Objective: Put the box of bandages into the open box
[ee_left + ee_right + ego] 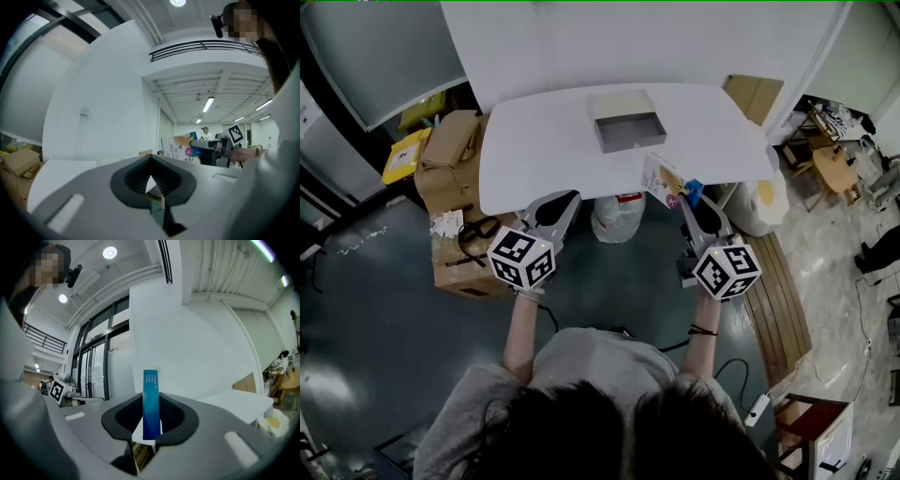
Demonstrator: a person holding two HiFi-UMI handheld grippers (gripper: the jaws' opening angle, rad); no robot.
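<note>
Desk: white, smooth, flat top with rounded corners.
Open box: grey, rectangular, shallow, with straight thin walls; it sits near the middle of the desk toward the far edge. A pale flat lid lies touching its far side.
Box of bandages: a thin, flat carton with glossy print. Its broad face is light with coloured marks, and its narrow side is blue with small white lettering.
Where it is: in the air at the desk's front edge, right of centre, well apart from the open box.
Which way it points: in the head view its long axis runs out of the jaws, forward and slightly left toward the desk. In the right gripper view the box of bandages stands on edge, with the blue narrow side facing the camera and upright. From the left gripper view its printed broad face shows.
Right hand-held gripper: grey moulded shell with dark ribbed pads. The jaws pinch the carton's broad faces at its near end.
Left hand-held gripper: same build, held short of the desk's front edge. Its jaws are pressed together with nothing between them.
Floor, left of the desk: brown cardboard cartons, stacked loosely.
</note>
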